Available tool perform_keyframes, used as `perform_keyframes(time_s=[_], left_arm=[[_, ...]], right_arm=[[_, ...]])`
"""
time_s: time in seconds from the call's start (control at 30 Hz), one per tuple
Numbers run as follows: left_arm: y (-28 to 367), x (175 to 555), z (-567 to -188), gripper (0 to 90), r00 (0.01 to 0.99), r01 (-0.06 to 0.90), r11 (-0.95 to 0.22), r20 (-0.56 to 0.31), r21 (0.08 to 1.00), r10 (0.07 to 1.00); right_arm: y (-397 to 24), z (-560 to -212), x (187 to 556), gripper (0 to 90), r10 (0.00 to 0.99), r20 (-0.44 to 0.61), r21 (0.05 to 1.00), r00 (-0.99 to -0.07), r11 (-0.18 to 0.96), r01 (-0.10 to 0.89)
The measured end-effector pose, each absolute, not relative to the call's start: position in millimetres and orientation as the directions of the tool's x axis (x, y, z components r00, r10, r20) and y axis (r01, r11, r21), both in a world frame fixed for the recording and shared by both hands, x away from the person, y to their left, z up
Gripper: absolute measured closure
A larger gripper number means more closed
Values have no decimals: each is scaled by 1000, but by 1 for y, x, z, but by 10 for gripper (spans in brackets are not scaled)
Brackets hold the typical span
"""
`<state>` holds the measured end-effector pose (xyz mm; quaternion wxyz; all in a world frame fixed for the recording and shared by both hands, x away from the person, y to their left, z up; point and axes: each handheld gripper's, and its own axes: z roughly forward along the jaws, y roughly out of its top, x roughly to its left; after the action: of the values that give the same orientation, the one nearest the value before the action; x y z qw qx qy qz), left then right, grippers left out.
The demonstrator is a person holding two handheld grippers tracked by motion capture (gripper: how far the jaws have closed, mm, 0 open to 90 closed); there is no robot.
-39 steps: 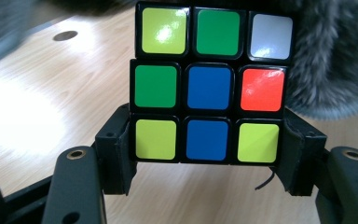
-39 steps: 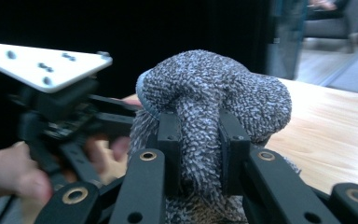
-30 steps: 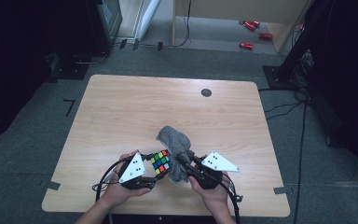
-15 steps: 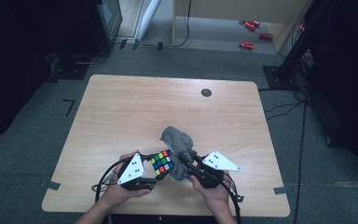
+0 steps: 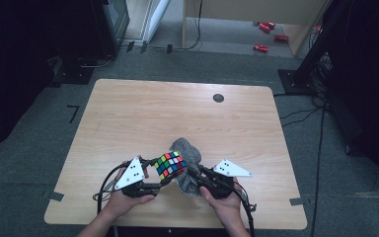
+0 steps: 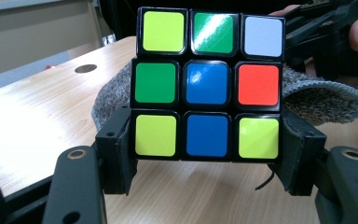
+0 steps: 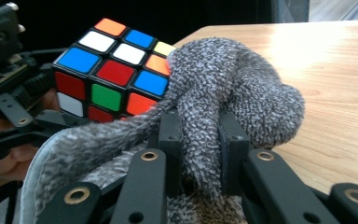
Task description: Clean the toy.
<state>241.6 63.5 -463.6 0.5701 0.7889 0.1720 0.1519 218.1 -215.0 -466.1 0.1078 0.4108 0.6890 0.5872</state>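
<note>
Multicoloured cube (image 6: pixel 207 84) on black frame; speckled grey cloth (image 7: pixel 223 88).

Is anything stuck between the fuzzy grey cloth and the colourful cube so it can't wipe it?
No, nothing visible is in the way. The right gripper pinches the grey cloth, and the cloth lies right against the cube, which the left gripper clamps by its bottom row.
</note>
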Motion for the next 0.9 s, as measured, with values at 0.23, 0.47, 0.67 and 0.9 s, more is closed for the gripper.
perform_keyframes(time_s=[0.23, 0.47, 0.67, 0.9], left_arm=[[62, 241, -464, 345, 895, 98, -298, 47, 949, 443], [63, 243, -464, 345, 889, 105, -297, 44, 949, 457], [57, 242, -469, 346, 895, 100, -353, 70, 930, 439], [48, 237, -472, 345, 911, 88, -382, 80, 920, 404]], right_arm=[[-216, -465, 216, 785, 686, 334, 900, -646, -28, 436], [-214, -464, 215, 788, 699, 297, 910, -651, 0, 415], [-223, -449, 210, 788, 726, 273, 940, -631, -62, 335], [-208, -434, 197, 786, 669, 235, 955, -705, -24, 296]])
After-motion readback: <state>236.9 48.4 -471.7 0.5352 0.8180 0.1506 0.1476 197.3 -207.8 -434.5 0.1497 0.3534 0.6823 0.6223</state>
